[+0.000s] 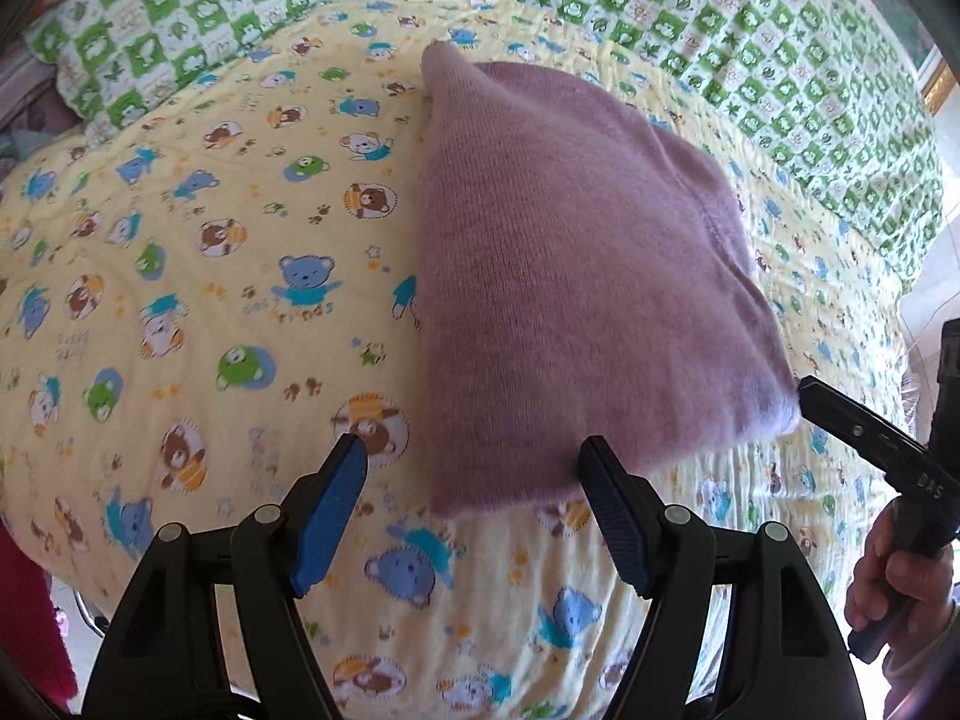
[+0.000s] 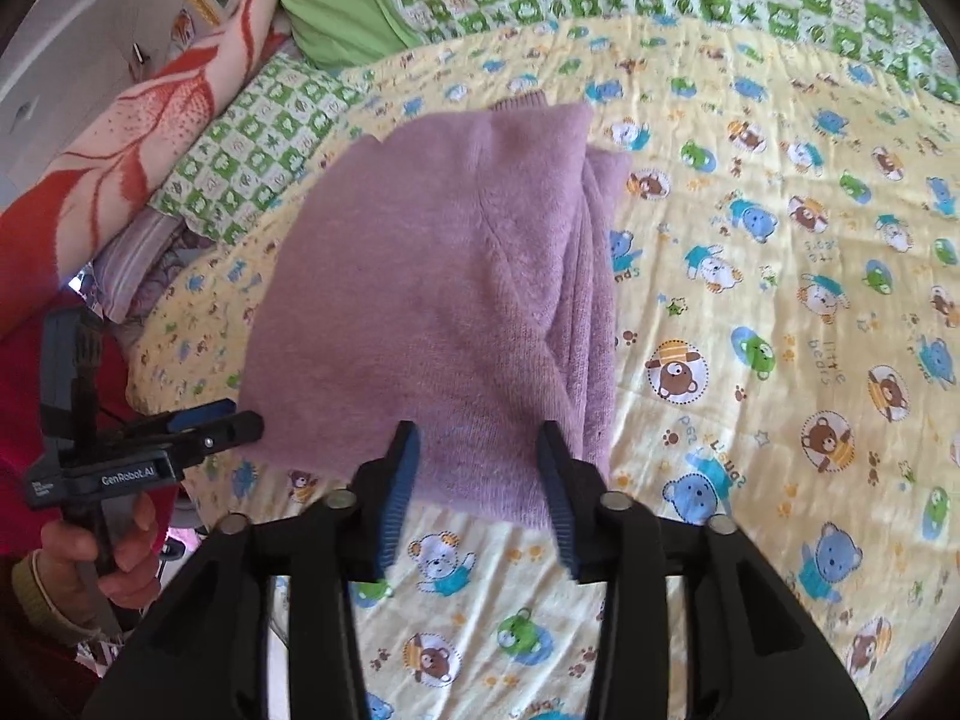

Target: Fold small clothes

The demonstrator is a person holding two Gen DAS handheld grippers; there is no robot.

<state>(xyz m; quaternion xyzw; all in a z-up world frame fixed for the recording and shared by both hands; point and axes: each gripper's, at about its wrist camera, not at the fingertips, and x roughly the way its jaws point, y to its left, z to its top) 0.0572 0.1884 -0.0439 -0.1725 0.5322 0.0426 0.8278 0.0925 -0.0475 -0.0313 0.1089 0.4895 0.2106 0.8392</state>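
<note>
Blue-padded fingers point(image 1: 336, 498) of the left gripper point(image 1: 474, 450) stand wide apart with nothing between them, pointing down over the yellow bear-print quilt point(image 1: 180, 300). One finger hangs over bare quilt; the other sits at the near edge of the sweater point(image 1: 570, 276), and whether it touches the knit cannot be told. From the right wrist view, the right gripper point(image 2: 477, 438) also has its fingers point(image 2: 399, 486) parted, about half as wide as they look able to go, and nothing is pinched between the pads; the near hem of the sweater shows in the gap beyond the tips.

That sweater, a purple knit, lies folded into a rough rectangle on the quilt, with its folded layers stacked along one long side and a ribbed edge showing at the far end. It rests near the middle of the bed.

Each gripper shows in the other's camera: the right one at the near right corner of the sweater, its tip just beside the cloth, held by a hand point(image 1: 894, 570); the left one off the sweater's near left corner, held by a hand point(image 2: 90, 552) in a red sleeve.

Beyond the quilt lies a green checked blanket point(image 1: 750, 30), a green pillow point(image 2: 324, 6) and an orange-patterned blanket point(image 2: 138, 120) at the bed's edge.
</note>
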